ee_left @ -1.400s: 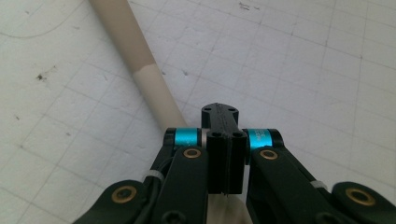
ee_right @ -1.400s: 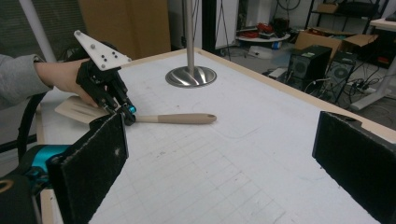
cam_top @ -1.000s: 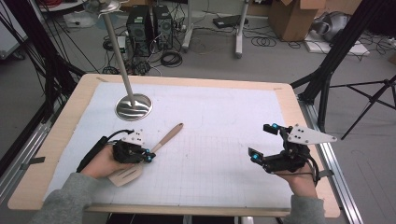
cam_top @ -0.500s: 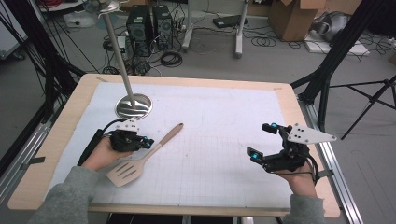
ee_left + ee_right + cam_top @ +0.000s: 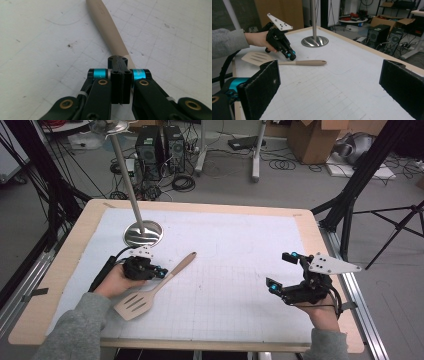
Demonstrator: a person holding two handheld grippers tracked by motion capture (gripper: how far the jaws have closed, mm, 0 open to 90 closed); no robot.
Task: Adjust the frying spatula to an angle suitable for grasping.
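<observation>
Over on the left half of the white mat [image 5: 225, 245], the left gripper [image 5: 161, 272] is sitting right at the neck of the wooden spatula [image 5: 150, 292], where the handle is meeting the slotted blade. From its own camera the two jaws are pressed flat together with nothing between them, and the handle [image 5: 110, 32] is running away from just under the tips. So it's closed on air, not clamping the spatula, as far as I can tell.

The spatula is lying flat, blade toward the person, handle pointing up and right toward the middle of the mat, well apart from the steel stand base [image 5: 143, 233].

What I'm worrying about: with the jaws shut, any push down or sideways is just going to nudge or spin the spatula on that smooth mat instead of picking it up. The handle is thin and rounded too, so a grab near the tips is likely slipping or rolling. It needs to be opening first, then straddling the handle.

The right gripper [image 5: 283, 272] is hanging over the right side with jaws spread wide, holding nothing, well away from everything, so no collision risk there yet.
</observation>
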